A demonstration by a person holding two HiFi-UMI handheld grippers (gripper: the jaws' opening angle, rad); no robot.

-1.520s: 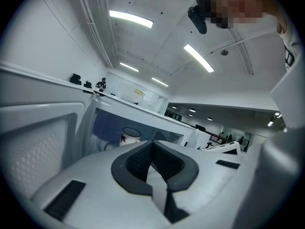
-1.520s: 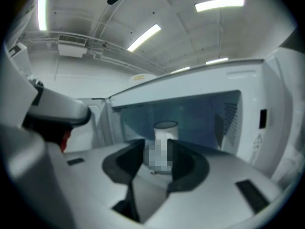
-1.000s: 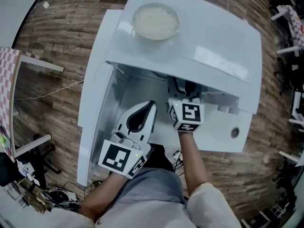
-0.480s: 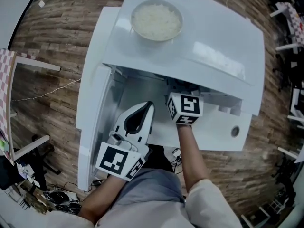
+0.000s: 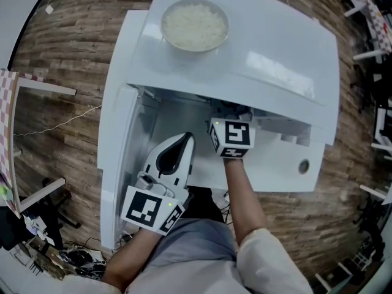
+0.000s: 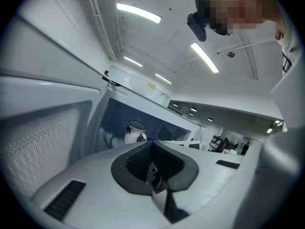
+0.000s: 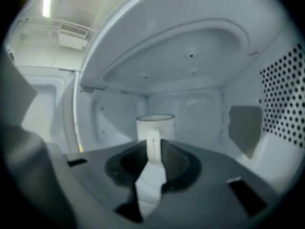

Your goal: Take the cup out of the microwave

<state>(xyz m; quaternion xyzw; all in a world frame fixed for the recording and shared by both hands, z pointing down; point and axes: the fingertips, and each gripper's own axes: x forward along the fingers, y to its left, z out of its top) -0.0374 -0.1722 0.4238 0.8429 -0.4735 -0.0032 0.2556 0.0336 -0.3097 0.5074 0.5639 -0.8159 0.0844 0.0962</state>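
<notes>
The white microwave (image 5: 275, 60) stands with its door (image 5: 116, 158) swung out to the left. Inside it is a white cup (image 7: 155, 123), upright on the cavity floor, its handle (image 7: 153, 144) facing me. My right gripper (image 7: 153, 151) reaches into the cavity; its jaws have just been closing and now press on the handle from both sides. From the head view only its marker cube (image 5: 231, 138) shows, under the microwave's top. My left gripper (image 5: 176, 155) hangs outside in front of the opening, jaws together with nothing in them. The cup (image 6: 136, 130) also shows small in the left gripper view.
A bowl of white rice (image 5: 195, 25) sits on top of the microwave. The cavity's right wall has a perforated vent (image 7: 281, 99). Wooden floor (image 5: 67, 72) surrounds the unit, with chairs and clutter at the edges.
The right gripper's marker cube has slid a little farther toward the cavity. The left gripper has stayed where it was.
</notes>
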